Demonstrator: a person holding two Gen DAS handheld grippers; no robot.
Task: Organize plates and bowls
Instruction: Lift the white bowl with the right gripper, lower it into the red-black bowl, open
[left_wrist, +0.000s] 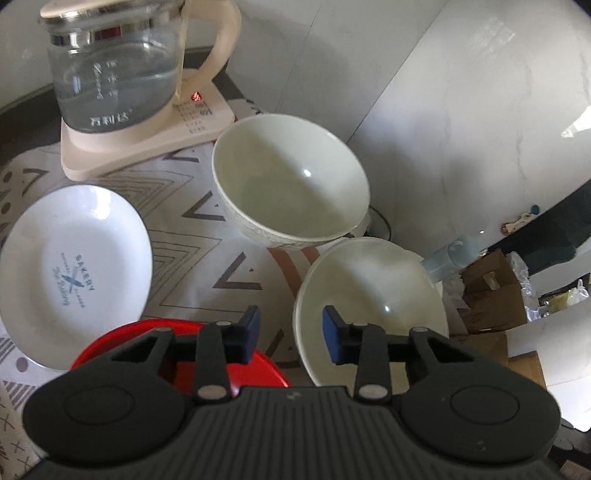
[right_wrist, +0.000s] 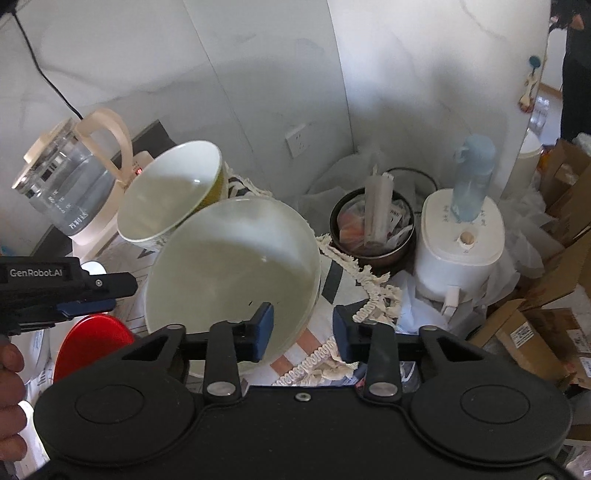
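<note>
Cluttered corner under pale, marble-veined wall panels (right_wrist: 258, 81), lit by soft daylight.

Set against the wall: a dark desk (left_wrist: 22, 107) draped with a fringed, zigzag-patterned cloth (left_wrist: 207, 236); on it a glass kettle (left_wrist: 114, 70) atop a cream base. Mounted low on the wall, a white socket (right_wrist: 297, 139); trailing down the left panel, a black cable (right_wrist: 44, 79). On the floor beside the desk: a round pot stuffed with packets (right_wrist: 373, 229), a white humidifier (right_wrist: 461, 240) with a pale blue bottle (right_wrist: 474, 177) on top, crumpled plastic, stacked cardboard boxes (right_wrist: 528, 332).
</note>
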